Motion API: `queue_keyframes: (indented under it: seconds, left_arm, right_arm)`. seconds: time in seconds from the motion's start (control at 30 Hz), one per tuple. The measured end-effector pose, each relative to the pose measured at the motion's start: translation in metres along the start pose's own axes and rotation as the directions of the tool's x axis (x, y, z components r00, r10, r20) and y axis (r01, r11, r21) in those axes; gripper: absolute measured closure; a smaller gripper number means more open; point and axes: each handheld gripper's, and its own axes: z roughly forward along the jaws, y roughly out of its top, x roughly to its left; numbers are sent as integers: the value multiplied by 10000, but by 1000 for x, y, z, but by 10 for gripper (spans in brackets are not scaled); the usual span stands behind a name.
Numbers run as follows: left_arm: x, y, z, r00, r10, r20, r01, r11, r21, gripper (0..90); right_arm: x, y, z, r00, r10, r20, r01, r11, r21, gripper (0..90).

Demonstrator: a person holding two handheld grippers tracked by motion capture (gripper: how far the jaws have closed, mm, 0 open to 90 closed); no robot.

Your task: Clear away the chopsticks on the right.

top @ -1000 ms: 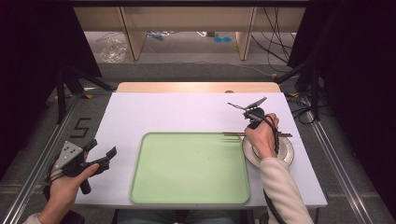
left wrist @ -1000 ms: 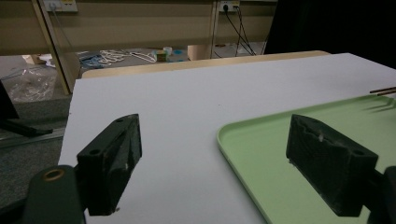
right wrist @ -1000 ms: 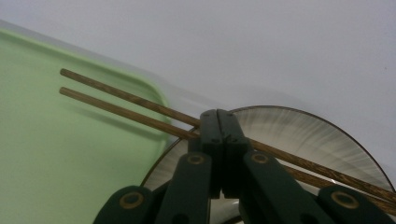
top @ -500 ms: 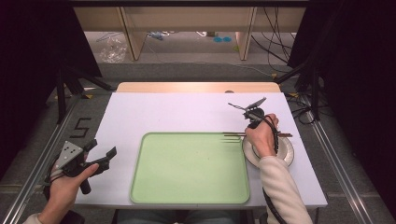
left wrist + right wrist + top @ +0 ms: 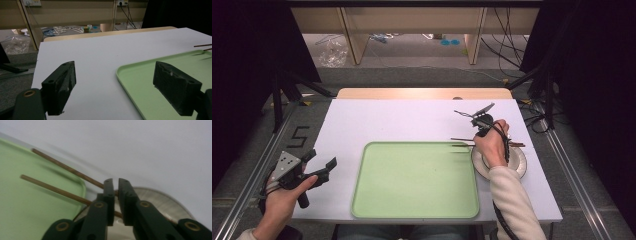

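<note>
White covering is spread over the tabletop (image 5: 402,122), with a bare wooden strip left at its far edge and a dark floor strewn with cables beyond. On the floor at the left, a marking that reads as the digit "5" (image 5: 297,136) can be made out; no brand or other label is legible. A pale green tray (image 5: 412,200) is set at the near middle, and a small round metal plate (image 5: 518,165) is placed just beside its right edge. Two thin wooden chopsticks (image 5: 57,190) are held by the right gripper (image 5: 478,131), whose jaws are pressed nearly together on them over the plate. The sticks' long axis is laid roughly across the table, from the plate toward the tray, so that their free tips reach past the tray's right rim and hang over its green floor. The right hand is therefore judged much the nearer to any placing on the tray. The left gripper (image 5: 319,165) is held well apart at the near left corner, its jaws spread wide with nothing between them, pointed toward the tray's left edge.
</note>
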Motion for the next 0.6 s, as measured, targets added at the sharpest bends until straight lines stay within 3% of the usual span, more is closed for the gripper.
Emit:
queue_keyframes:
  seconds: [0.03,0.07,0.1,0.13,0.17,0.2,0.23,0.27,0.3,0.33,0.37,0.4,0.43,0.47,0.5,0.6]
  left_arm:
    - [0,0,0,10000,0,0,0,10000,0,187]
    - [0,0,0,10000,5,3,-5,10000,6,187]
    - [0,0,0,10000,-2,7,2,10000,7,188]
    - [0,0,0,10000,-1,1,1,10000,18,188]
    - [0,0,0,10000,5,5,-6,10000,16,188]
    - [0,0,0,10000,-3,11,3,10000,7,188]
    - [0,0,0,10000,-3,11,3,10000,7,188]
    - [0,0,0,10000,-1,13,1,10000,15,188]
    - [0,0,0,10000,-8,19,8,10000,10,188]
    - [0,0,0,10000,-8,19,8,10000,10,188]
    - [0,0,0,10000,-5,20,5,10000,9,188]
    - [0,0,0,10000,2,19,-2,10000,8,188]
    - [0,0,0,10000,-4,18,4,10000,13,188]
    - [0,0,0,10000,-1,14,1,10000,20,188]
    - [0,0,0,10000,-6,14,6,10000,16,188]
    - [0,0,0,10000,9,5,-9,10000,30,188]
  right_arm:
    - [2,2,-2,9983,-569,-82,567,9983,-146,750]
    - [2,2,-2,9983,-569,-82,567,9983,-146,750]
    - [4,5,-3,9913,-1315,-76,1312,9908,-340,708]
    - [9,9,-3,9622,-2722,-43,2717,9614,-438,650]
    - [9,9,-3,9622,-2722,-43,2717,9614,-438,650]
    - [14,12,-1,9299,-3679,37,3676,9286,-503,632]
    - [14,12,-1,9299,-3679,37,3676,9286,-503,632]
    - [17,13,0,9077,-4195,31,4192,9068,-451,619]
    - [23,15,4,8642,-5031,-59,5027,8639,-310,596]
    - [23,15,4,8642,-5031,-59,5027,8639,-310,596]
    - [25,16,5,8364,-5482,5,5480,8361,-256,594]
    - [30,16,8,8004,-5994,-89,5994,8005,-71,580]
    - [30,16,8,8004,-5994,-89,5994,8005,-71,580]
    - [34,17,9,7847,-6198,-68,6199,7847,27,579]
    - [35,18,10,7799,-6259,-57,6259,7799,51,577]
    - [36,20,11,7776,-6288,-64,6288,7776,21,574]
